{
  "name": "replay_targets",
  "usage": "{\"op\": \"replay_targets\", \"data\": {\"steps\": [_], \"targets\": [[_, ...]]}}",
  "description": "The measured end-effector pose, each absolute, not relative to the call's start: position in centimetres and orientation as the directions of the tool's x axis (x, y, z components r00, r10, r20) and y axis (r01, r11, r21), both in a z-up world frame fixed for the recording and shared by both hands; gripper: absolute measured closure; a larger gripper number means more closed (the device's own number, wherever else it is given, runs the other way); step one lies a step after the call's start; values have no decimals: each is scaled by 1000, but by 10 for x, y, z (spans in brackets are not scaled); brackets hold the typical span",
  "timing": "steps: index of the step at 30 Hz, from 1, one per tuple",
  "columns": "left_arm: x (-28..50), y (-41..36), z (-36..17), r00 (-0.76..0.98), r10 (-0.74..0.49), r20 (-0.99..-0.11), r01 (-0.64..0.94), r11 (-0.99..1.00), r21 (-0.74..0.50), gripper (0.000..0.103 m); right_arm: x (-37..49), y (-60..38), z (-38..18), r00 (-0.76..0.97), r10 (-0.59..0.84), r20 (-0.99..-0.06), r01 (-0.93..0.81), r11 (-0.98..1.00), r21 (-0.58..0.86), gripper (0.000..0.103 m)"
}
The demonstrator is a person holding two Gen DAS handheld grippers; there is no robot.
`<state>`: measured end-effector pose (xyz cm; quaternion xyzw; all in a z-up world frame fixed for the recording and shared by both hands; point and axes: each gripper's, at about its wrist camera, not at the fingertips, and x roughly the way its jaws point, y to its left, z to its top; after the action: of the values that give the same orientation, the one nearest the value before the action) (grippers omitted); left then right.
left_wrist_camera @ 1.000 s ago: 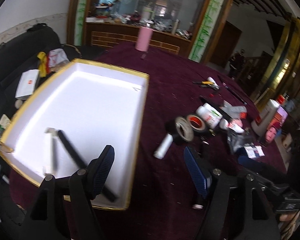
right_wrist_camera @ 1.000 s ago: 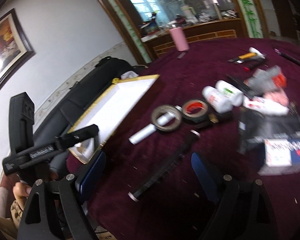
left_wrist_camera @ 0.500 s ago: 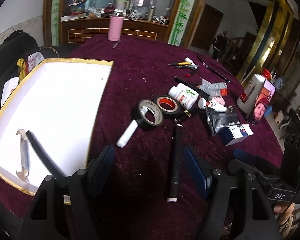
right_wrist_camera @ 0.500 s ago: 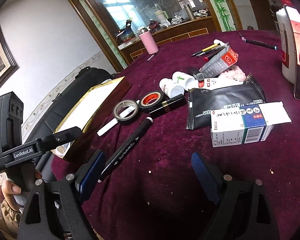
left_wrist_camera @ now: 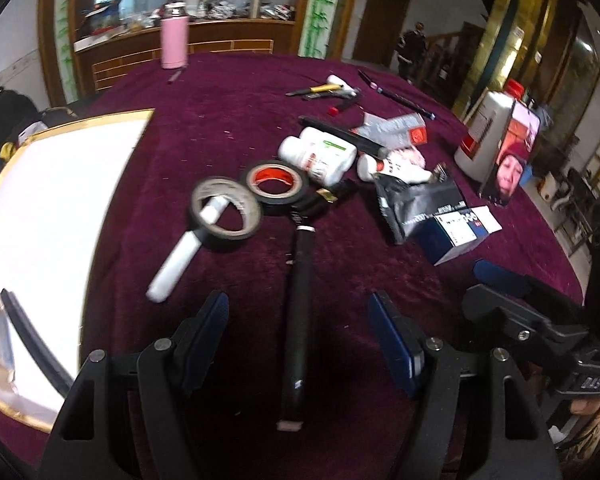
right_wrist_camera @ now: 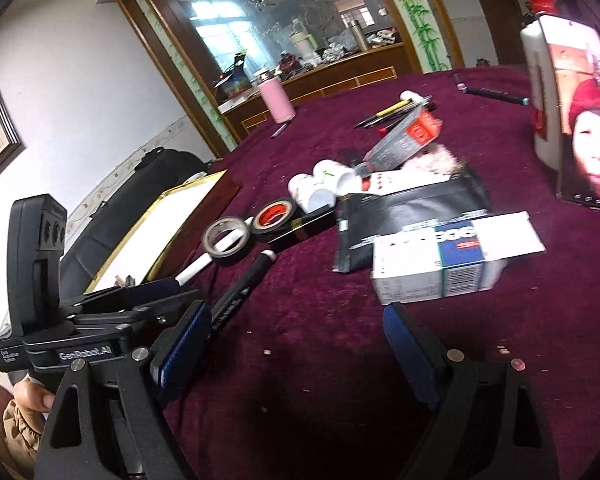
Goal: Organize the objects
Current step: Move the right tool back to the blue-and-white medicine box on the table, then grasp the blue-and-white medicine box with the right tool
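Observation:
My left gripper (left_wrist_camera: pixel 300 336) is open low over the maroon table. A long black marker pen (left_wrist_camera: pixel 300 304) lies lengthwise between its blue pads, which do not touch it. To the left sits a white tray with a gold rim (left_wrist_camera: pixel 112 184), holding a black stick (left_wrist_camera: pixel 32 340) and a white strip (left_wrist_camera: pixel 0 344). My right gripper (right_wrist_camera: pixel 300 352) is open with nothing in it, just short of a blue and white carton (right_wrist_camera: pixel 440 272). In the right wrist view the left gripper (right_wrist_camera: pixel 140 296) hovers over the pen (right_wrist_camera: pixel 240 296).
Beyond the pen lie two tape rolls (left_wrist_camera: pixel 226 212) (left_wrist_camera: pixel 276 182), a white marker (left_wrist_camera: pixel 180 256), white bottles (left_wrist_camera: pixel 320 156), a black pouch (left_wrist_camera: pixel 416 204) and a grey box (left_wrist_camera: pixel 396 128). A phone (left_wrist_camera: pixel 512 160) leans on a white jug (left_wrist_camera: pixel 484 136) at the right. A pink flask (left_wrist_camera: pixel 174 42) stands at the far edge.
My left gripper has swung right, from over the tray to astride the black pen, and rolled level. My right gripper has shifted right toward the carton. Both stay open.

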<state>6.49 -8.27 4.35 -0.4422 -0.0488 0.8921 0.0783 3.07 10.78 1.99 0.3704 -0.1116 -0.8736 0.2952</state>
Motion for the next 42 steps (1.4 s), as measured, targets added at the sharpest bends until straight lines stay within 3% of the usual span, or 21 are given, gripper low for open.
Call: {"op": "replay_targets", "data": {"steps": [9, 17, 21, 36, 42], "targets": [[56, -80, 34, -586, 166, -793, -90, -986, -140, 32, 28, 125, 14, -568, -564, -600, 389, -826, 407, 12], [55, -72, 27, -566, 152, -810, -125, -987, -98, 60, 20, 133, 10, -577, -545, -609, 353, -838, 415, 12], [48, -56, 16, -537, 130, -834, -155, -986, -55, 88, 18, 142, 11, -592, -521, -615, 330, -852, 405, 12], [55, -72, 11, -523, 214, -825, -169, -975, -145, 89, -27, 189, 21, -645, -373, -667, 226, -927, 300, 12], [56, -73, 11, -523, 222, -823, -165, -974, -157, 89, -44, 181, 9, -537, -479, -694, 267, -877, 399, 12]]}}
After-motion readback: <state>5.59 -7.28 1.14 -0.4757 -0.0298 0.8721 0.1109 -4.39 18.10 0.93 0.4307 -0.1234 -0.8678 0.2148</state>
